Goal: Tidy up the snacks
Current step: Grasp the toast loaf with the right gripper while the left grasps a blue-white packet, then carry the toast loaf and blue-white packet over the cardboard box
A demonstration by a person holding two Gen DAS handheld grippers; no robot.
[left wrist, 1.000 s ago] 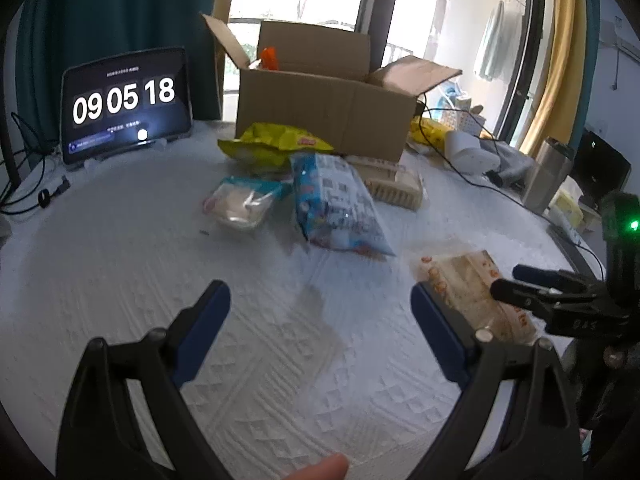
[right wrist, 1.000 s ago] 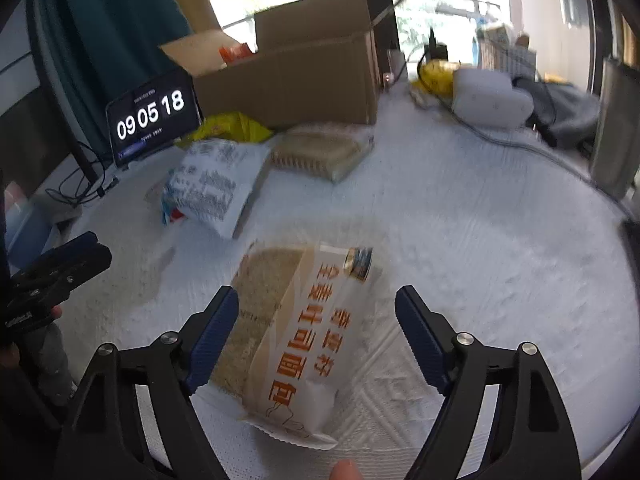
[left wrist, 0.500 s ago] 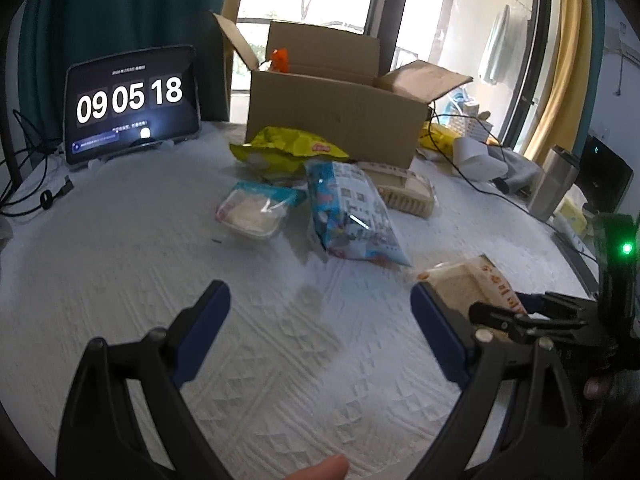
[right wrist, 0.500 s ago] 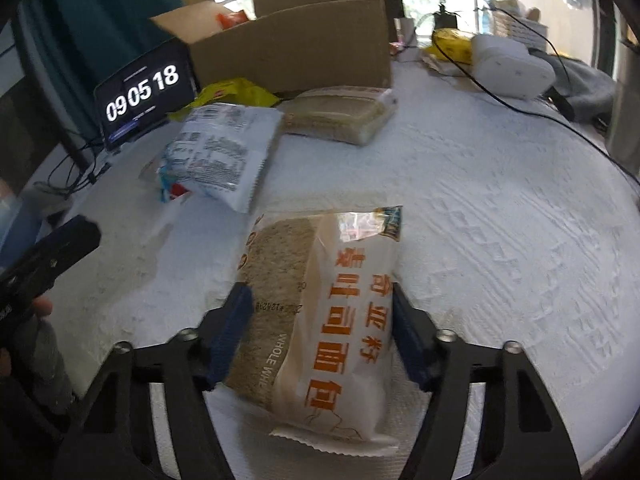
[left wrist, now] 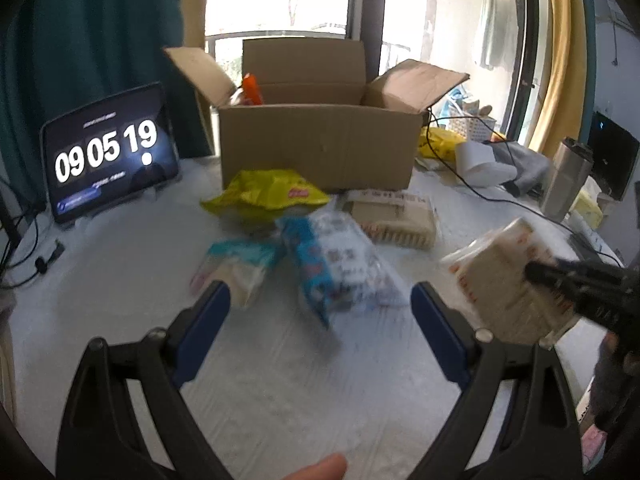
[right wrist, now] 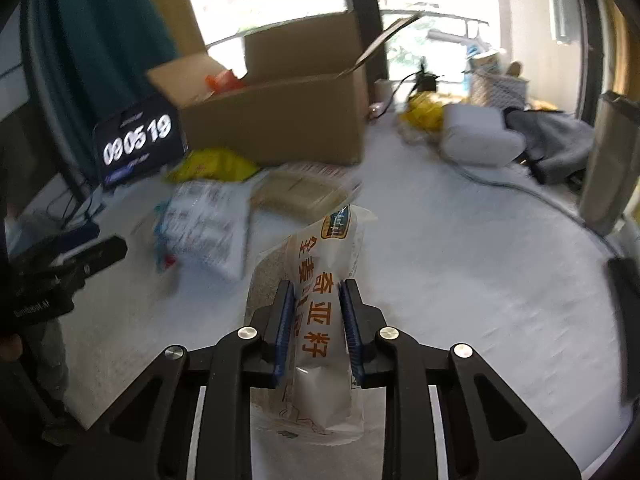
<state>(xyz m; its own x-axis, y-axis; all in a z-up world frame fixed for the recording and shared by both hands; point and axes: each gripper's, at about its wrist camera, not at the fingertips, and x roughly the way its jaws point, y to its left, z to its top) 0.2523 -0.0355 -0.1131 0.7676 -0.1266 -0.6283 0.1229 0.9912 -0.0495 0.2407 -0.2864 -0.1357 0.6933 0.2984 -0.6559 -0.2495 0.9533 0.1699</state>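
A bag of sliced wholemeal bread (right wrist: 320, 264) with orange print stands on end between the blue pads of my right gripper (right wrist: 316, 300). Its jaws are closing and the pads press the bag's sides. In the left wrist view the same bread bag (left wrist: 504, 280) hangs above the table at the right. My left gripper (left wrist: 320, 308) is open and holds nothing. Just beyond it lie a blue-and-white snack bag (left wrist: 336, 268) and a pale packet (left wrist: 236, 272). Farther back are a yellow bag (left wrist: 264, 194), a cracker pack (left wrist: 394, 216) and the open cardboard box (left wrist: 316, 148).
A tablet clock (left wrist: 108, 156) stands at the back left of the white-clothed table (left wrist: 280, 380). A steel flask (left wrist: 566, 184), a white roll (left wrist: 480, 160), grey cloth and cables crowd the back right. An orange item (left wrist: 252, 88) sticks out of the box.
The right jaws have closed from wide apart onto the bread bag, which has come off the table and now stands on end. The left gripper has moved closer to the snacks and box.
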